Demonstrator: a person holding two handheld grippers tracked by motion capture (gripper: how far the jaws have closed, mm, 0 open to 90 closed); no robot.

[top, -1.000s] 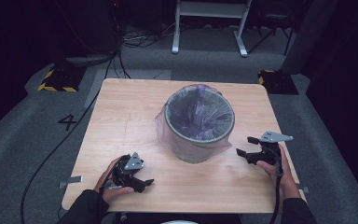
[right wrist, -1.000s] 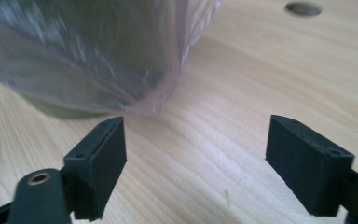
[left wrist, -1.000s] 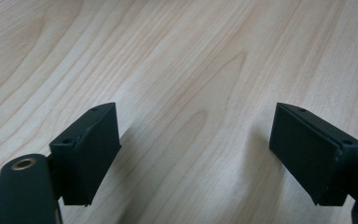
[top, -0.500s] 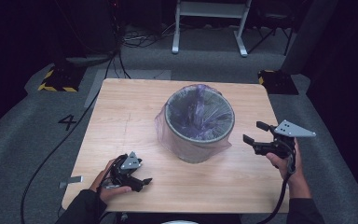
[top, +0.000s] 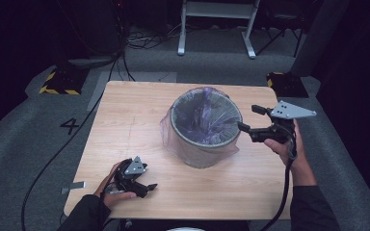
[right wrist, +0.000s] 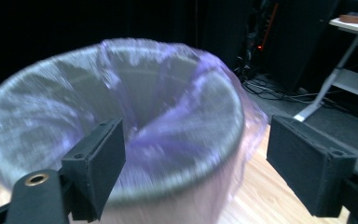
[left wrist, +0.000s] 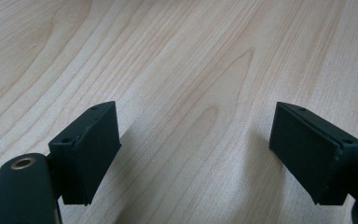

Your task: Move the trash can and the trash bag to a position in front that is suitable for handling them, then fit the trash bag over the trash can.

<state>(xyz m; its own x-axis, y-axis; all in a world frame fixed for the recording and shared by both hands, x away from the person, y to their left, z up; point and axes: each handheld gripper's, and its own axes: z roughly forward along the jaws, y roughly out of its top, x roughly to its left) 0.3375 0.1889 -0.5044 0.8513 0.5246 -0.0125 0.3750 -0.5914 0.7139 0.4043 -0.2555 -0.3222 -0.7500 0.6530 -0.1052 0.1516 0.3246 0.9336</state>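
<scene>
A grey bin (top: 204,127) lined with a thin purple plastic bag stands at the middle of the wooden table (top: 125,125). My right gripper (top: 251,118) is raised just right of the bin's rim, open, jaws pointing left at it. In the right gripper view the bin (right wrist: 121,140) is close and blurred, with the open right gripper (right wrist: 193,168) in front of its rim. My left gripper (top: 147,188) rests low near the table's front left edge, open. In the left gripper view the left gripper (left wrist: 196,158) stands wide over bare wood with nothing between the jaws.
The bag's loose plastic (top: 166,130) hangs over the bin's outside down to the table. Beyond the table lie cables (top: 139,41), a white metal stand (top: 217,26) and yellow-black floor blocks (top: 60,82) on grey carpet.
My right gripper has risen from the table's right edge and moved left toward the bin's rim. The left gripper has stayed in place.
</scene>
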